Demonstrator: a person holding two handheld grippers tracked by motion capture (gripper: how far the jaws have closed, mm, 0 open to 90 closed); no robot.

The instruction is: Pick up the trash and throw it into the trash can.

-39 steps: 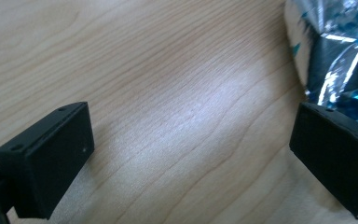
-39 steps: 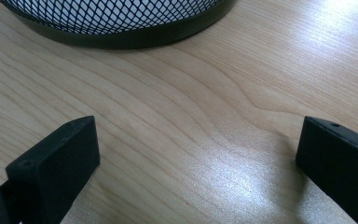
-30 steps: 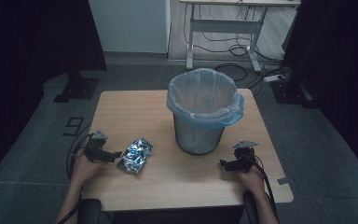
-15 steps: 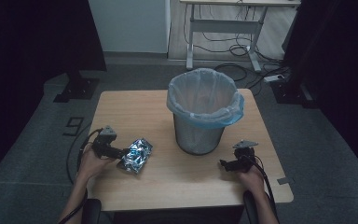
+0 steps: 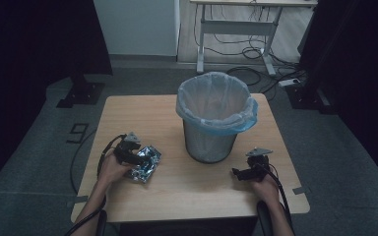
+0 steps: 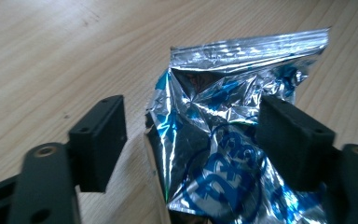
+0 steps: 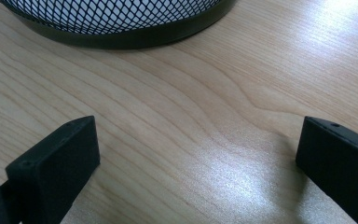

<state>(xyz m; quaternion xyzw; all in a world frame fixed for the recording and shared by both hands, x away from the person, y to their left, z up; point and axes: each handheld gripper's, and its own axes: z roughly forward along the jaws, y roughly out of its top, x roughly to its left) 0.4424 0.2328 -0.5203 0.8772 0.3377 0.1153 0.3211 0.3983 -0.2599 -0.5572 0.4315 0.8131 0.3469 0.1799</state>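
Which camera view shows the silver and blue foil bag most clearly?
The left gripper view: the foil bag lies close, crumpled, between its jaws. The high view shows it small on the table; the right gripper view looks at the bin's base.

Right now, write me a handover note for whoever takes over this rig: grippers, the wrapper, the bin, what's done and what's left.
Left gripper: jaws have just been closing around the crumpled foil wrapper on the table. The right jaw looks to be against the foil; a gap remains at the left jaw, so it is not gripped yet.
Right gripper: open, nothing between the jaws, low over bare table near the base of the mesh bin.
Bin: upright mid-table, bag-lined.
Done: left gripper lined up on the wrapper.
Left, probably: finish the grip, lift, drop the wrapper into the bin.
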